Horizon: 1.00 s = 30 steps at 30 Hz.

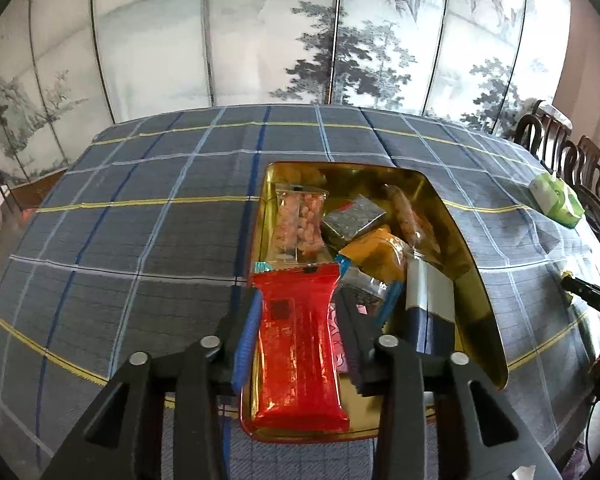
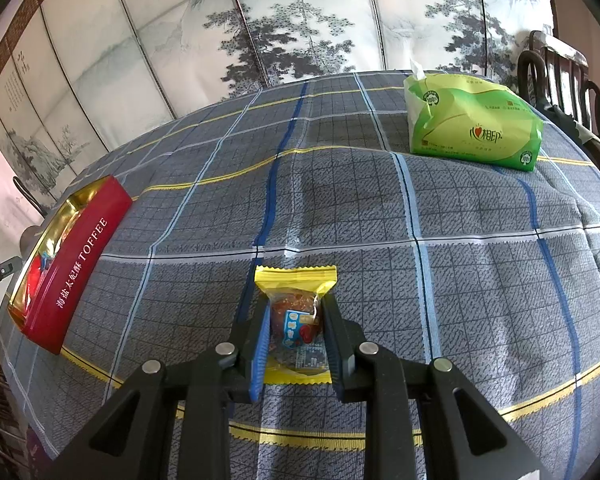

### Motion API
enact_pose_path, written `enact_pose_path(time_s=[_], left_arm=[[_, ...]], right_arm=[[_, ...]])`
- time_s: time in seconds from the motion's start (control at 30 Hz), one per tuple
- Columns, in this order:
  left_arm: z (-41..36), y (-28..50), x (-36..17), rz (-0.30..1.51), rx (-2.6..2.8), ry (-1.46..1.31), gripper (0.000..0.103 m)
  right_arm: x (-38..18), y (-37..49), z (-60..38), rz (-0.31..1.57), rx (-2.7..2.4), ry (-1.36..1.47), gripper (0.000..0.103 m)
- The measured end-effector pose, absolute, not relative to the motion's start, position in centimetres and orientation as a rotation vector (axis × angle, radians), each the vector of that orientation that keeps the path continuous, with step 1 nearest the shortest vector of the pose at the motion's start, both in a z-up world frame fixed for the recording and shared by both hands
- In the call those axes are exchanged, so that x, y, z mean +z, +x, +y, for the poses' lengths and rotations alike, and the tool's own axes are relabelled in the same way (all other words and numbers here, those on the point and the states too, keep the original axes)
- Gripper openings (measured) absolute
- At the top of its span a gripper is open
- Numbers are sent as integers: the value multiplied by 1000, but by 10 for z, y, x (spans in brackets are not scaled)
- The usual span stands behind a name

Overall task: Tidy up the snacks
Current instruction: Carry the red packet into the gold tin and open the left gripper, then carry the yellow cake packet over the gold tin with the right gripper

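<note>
In the left wrist view my left gripper (image 1: 296,300) is shut on a red snack packet (image 1: 298,344), held over the near end of the gold-lined toffee tin (image 1: 472,280). The tin holds several snacks: a clear peanut pack (image 1: 300,220), a grey packet (image 1: 354,220), an orange packet (image 1: 380,254). In the right wrist view my right gripper (image 2: 296,312) is closed around a yellow-edged snack packet (image 2: 296,312) lying on the plaid tablecloth. The tin (image 2: 80,256) shows at far left, red-walled, marked TOFFEE.
A green tissue pack (image 2: 472,120) lies at the back right of the table; it also shows in the left wrist view (image 1: 556,198). Dark wooden chairs (image 1: 560,152) line the right side. A painted folding screen (image 1: 260,40) stands behind the table.
</note>
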<state>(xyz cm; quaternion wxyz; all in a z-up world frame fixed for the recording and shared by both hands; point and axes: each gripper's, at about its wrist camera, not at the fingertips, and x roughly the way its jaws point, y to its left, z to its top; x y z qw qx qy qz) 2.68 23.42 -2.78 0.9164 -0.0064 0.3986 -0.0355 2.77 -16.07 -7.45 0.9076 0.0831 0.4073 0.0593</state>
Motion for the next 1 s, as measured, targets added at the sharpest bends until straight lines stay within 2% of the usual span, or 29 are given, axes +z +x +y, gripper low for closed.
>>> enact_pose_path(time_s=[0.03, 0.13, 0.23, 0.33, 0.37, 0.43, 0.53, 0.73, 0.9, 1.0], left_arm=[[234, 26, -27, 815, -68, -8, 39], [232, 22, -26, 808, -26, 21, 51], [234, 18, -25, 788, -16, 20, 52], [241, 15, -23, 766, 29, 0, 66], [245, 14, -22, 751, 28, -18, 66], [257, 8, -16, 694, 27, -69, 67], [282, -3, -8, 579, 49, -142, 80], [342, -2, -16, 520, 148, -285, 81], [389, 7, -40, 556, 245, -432, 81], [397, 14, -54, 603, 280, -448, 85]], right_arm=[[-75, 28, -161, 841, 122, 170, 25], [-75, 28, -161, 841, 120, 167, 25], [-75, 27, -161, 841, 116, 157, 25], [-75, 27, -161, 842, 114, 152, 25], [-75, 28, -160, 842, 113, 150, 25], [-76, 28, -161, 843, 110, 144, 25], [-76, 28, -157, 843, 105, 139, 25], [-76, 27, -156, 843, 95, 132, 25], [-76, 26, -155, 843, 72, 117, 25], [-76, 25, -154, 842, 57, 115, 25]])
